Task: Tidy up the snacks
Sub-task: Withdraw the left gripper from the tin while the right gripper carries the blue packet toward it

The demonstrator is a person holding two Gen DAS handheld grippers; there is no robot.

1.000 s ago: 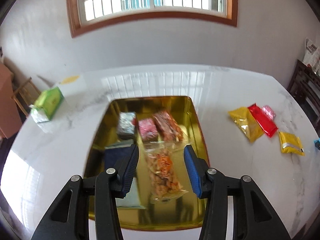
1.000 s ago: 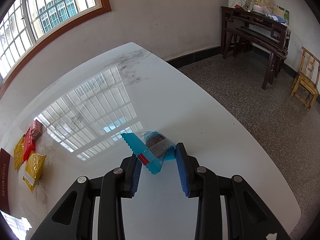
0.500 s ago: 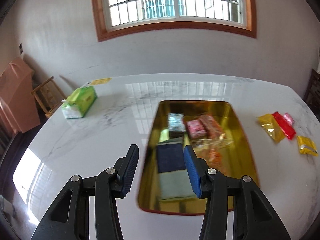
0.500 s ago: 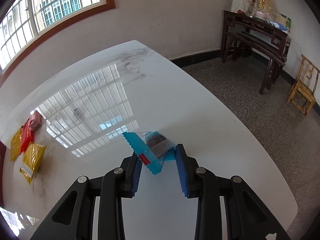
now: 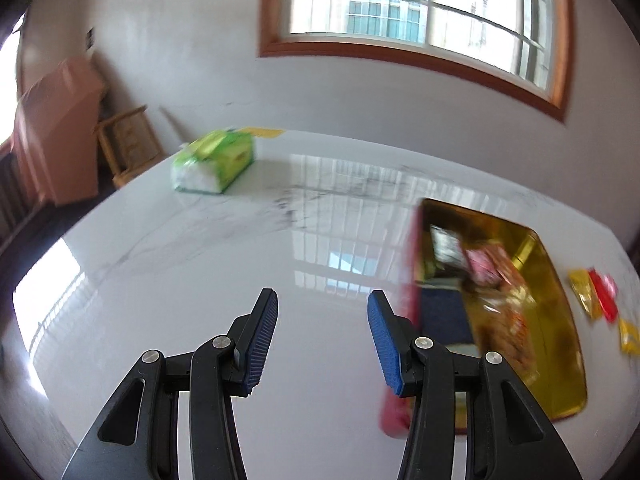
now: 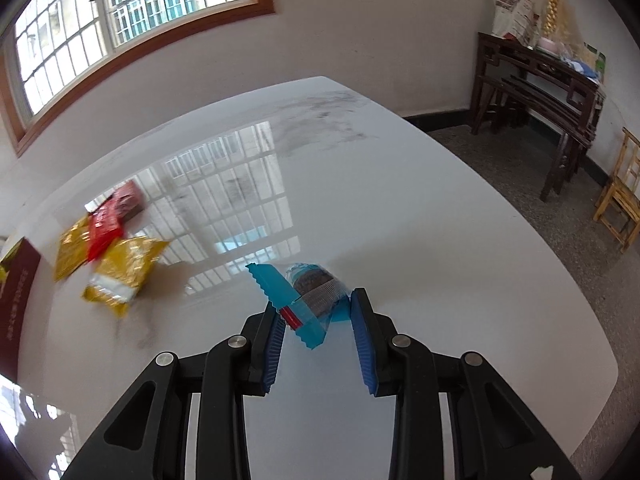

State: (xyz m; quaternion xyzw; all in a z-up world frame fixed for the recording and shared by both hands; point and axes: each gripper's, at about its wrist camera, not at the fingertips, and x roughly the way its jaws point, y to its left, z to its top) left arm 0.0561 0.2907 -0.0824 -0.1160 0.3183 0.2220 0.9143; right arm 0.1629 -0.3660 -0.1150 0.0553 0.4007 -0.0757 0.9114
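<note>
The room has plain white walls and a large multi-pane window in a brown wooden frame, which admits daylight that reflects as a bright grid on the glossy white marble-pattern table. The floor is grey speckled stone with a dark skirting band, and a dark carved wooden side table loaded with assorted items stands against one wall, near a light wooden chair. In the opposite corner stand another light wooden chair and a pinkish-brown cabinet.
</note>
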